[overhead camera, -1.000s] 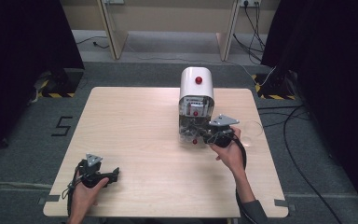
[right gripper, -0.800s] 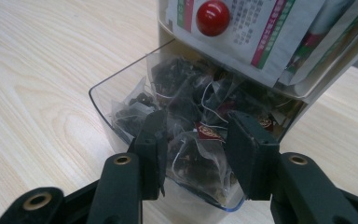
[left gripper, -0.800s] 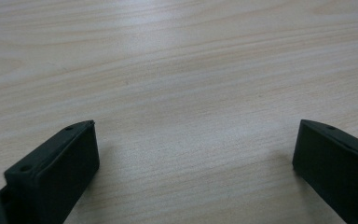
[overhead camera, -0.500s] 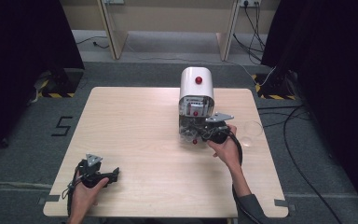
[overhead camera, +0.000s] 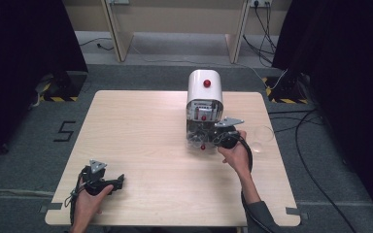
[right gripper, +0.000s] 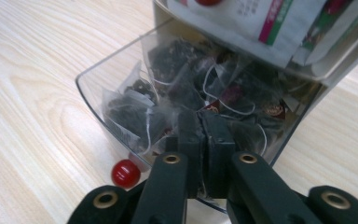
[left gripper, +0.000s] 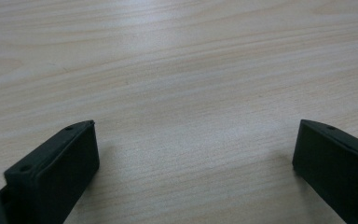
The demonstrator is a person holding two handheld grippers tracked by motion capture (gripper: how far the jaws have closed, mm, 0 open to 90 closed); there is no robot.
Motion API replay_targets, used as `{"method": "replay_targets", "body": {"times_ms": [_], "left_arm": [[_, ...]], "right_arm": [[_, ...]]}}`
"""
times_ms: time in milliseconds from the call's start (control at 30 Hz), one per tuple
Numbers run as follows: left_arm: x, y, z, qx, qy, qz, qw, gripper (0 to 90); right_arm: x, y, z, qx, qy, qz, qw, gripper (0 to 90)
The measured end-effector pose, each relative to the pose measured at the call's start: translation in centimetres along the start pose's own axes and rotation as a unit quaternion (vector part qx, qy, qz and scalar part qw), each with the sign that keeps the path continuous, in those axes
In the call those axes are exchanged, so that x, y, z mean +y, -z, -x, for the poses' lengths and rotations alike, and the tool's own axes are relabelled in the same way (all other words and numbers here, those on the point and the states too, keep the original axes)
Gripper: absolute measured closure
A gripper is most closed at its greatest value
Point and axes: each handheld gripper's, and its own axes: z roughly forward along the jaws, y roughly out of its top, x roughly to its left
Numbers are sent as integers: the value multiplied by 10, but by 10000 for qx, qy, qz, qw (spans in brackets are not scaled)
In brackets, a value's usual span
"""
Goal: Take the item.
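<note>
Wood table [overhead camera: 141, 145], tea-bag drawer [right gripper: 121, 88] facing rt tongs [right gripper: 204, 135]

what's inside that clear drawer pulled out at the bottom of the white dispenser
The clear drawer holds a heap of dark pyramid tea bags with white strings. The right gripper, its jaws just closed, reaches into the heap; whether a bag is pinched is hidden. The drawer floor is covered.

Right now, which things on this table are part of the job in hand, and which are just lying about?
In the job:
- right hand-held gripper, jaws just closed among the tea bags
- tea bags in the clear drawer
- white dispenser

Lying about:
- left hand-held gripper, open over bare table
- clear round lid or dish near the right edge
</note>
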Motion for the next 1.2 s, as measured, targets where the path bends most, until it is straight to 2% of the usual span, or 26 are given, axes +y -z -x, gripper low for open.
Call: {"method": "replay_targets", "body": {"times_ms": [500, 767, 1200], "left_arm": [[0, 0, 0, 1, -1, -1, 10000, 0], [0, 0, 0, 0, 0, -1, 10000, 0], [0, 0, 0, 1, 1, 2, 10000, 0]], "right_arm": [[16, 27, -7, 7, 269, 478, 9985, 900], [23, 39, -10, 8, 373, 635, 9973, 900], [23, 53, -5, -35, 361, 800, 9961, 900]]}}
